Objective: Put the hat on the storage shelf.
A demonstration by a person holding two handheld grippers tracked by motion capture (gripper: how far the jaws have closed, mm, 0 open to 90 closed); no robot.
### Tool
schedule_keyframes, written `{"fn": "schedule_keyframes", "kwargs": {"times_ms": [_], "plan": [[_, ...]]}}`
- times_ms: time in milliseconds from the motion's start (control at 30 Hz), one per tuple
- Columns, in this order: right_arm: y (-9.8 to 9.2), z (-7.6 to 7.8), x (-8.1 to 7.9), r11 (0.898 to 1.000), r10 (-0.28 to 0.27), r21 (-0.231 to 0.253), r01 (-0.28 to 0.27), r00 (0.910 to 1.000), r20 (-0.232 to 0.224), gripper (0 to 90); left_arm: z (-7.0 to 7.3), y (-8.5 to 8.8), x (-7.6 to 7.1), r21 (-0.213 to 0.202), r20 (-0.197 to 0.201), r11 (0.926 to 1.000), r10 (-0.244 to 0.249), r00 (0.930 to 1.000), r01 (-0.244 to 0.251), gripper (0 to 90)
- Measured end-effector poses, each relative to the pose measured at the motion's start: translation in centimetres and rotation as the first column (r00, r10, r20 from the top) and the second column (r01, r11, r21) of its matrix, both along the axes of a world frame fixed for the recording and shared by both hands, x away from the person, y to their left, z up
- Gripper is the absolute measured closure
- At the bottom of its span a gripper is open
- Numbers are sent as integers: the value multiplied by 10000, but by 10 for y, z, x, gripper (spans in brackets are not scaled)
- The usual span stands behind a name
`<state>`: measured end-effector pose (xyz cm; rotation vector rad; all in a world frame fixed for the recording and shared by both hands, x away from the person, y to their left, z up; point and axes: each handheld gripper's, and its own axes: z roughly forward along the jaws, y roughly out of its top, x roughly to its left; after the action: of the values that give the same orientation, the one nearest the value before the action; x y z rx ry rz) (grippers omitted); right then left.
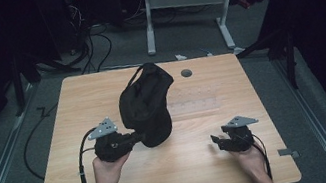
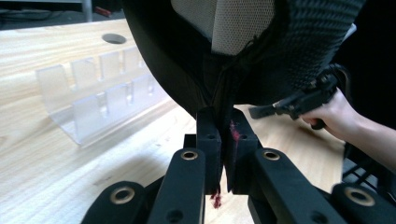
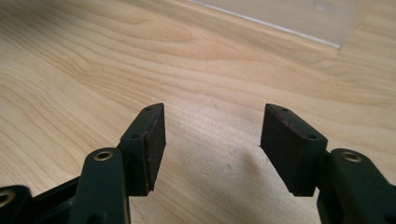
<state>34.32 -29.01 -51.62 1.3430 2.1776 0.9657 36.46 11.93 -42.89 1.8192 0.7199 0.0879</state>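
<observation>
On the wooden table (image 1: 102,102), near its middle, stands a black bag (image 1: 146,107), upright and leaning a little, with a clear plastic rack (image 2: 100,93) lying on the table just behind it. My left gripper (image 1: 136,138) is at the bag's lower near edge, jaws pressed together on a fold of its black fabric, as the left gripper view confirms. My right gripper (image 1: 216,140) sits low over bare wood well apart from the bag, toward the table's right side, jaws spread with nothing between them.
</observation>
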Motion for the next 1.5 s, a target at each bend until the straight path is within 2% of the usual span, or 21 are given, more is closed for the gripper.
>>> {"fn": "schedule_keyframes", "kwargs": {"times_ms": [100, 267, 333, 467, 667, 833, 1033, 1133, 1200, 1500], "plan": [[0, -4, -1, 9999, -129, 109, 130, 9999, -64, 402, 2, 2, 3, -141, 75, 9996, 249, 9997, -248, 860], [2, -12, 0, 9996, -269, -113, 266, 9994, -231, 387, 3, 7, 7, -377, 96, 9976, 584, 9982, -580, 860], [2, -14, 0, 9996, -263, -117, 263, 9996, -38, 382, 4, 9, 8, -371, 109, 9970, 690, 9976, -686, 861], [5, -14, -1, 9991, -327, -260, 328, 9995, 25, 382, 7, 10, 11, -179, 281, 9956, 923, 9953, -918, 861], [6, -15, -1, 9987, -313, -406, 317, 9995, 97, 370, 11, 10, 16, -320, 476, 9937, 1084, 9930, -1070, 861], [6, -15, -1, 9983, -384, -424, 388, 9992, 99, 362, 13, 9, 21, -236, 572, 9915, 1294, 9899, -1282, 861], [7, -15, -1, 9982, -430, -407, 432, 9990, 78, 355, 16, 8, 29, -16, 809, 9858, 1678, 9825, -1682, 861], [7, -15, -1, 9982, -441, -396, 443, 9990, 64, 352, 16, 6, 33, 105, 797, 9828, 1829, 9799, -1844, 861], [7, -15, -2, 9983, -423, -400, 426, 9991, 63, 347, 16, 6, 37, 202, 869, 9782, 2042, 9751, -2067, 861], [8, -15, -2, 9984, -403, -388, 404, 9992, 45, 342, 11, 1, 45, 413, 816, 9692, 2389, 9676, -2428, 861]]}}
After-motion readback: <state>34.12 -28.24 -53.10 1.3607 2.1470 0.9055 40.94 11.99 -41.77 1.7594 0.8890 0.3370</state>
